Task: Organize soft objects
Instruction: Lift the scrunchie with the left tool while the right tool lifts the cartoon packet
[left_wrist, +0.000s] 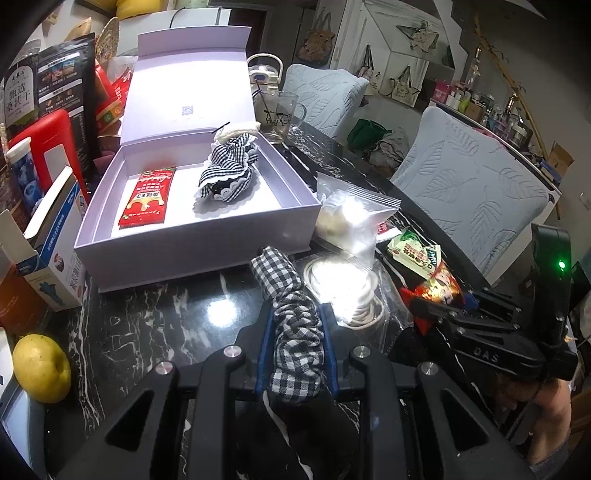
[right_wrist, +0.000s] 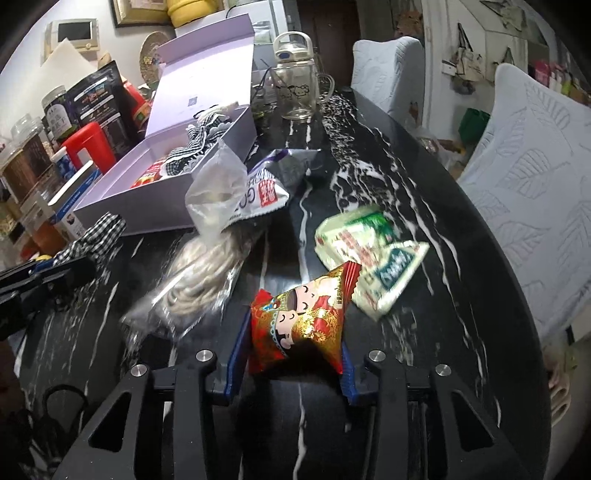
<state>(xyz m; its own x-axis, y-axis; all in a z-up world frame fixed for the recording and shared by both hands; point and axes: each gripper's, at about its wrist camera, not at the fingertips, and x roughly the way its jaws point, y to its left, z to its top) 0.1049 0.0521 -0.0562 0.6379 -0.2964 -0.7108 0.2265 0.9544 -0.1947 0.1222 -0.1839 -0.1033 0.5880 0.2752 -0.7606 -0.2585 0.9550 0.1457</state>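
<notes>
My left gripper (left_wrist: 297, 310) is shut on a black-and-white checked scrunchie (left_wrist: 291, 332), held just in front of the open lilac box (left_wrist: 192, 243). Inside the box lie a red sachet (left_wrist: 146, 197) and a checked, lace-trimmed cloth piece (left_wrist: 229, 170). My right gripper (right_wrist: 295, 332) is shut on a red snack packet (right_wrist: 303, 314) with a cartoon figure, low over the black marble table (right_wrist: 369, 155). In the right wrist view, the scrunchie (right_wrist: 96, 236) and the lilac box (right_wrist: 147, 206) show at the left.
A clear zip bag (left_wrist: 347, 221), a bagged coil of white cord (left_wrist: 340, 288) and green-white packets (right_wrist: 369, 251) lie between the grippers. A silver packet (right_wrist: 266, 184), a glass mug (left_wrist: 277, 114), a yellow fruit (left_wrist: 40, 369), cartons and jars crowd the left. Covered chairs (left_wrist: 472, 192) line the far edge.
</notes>
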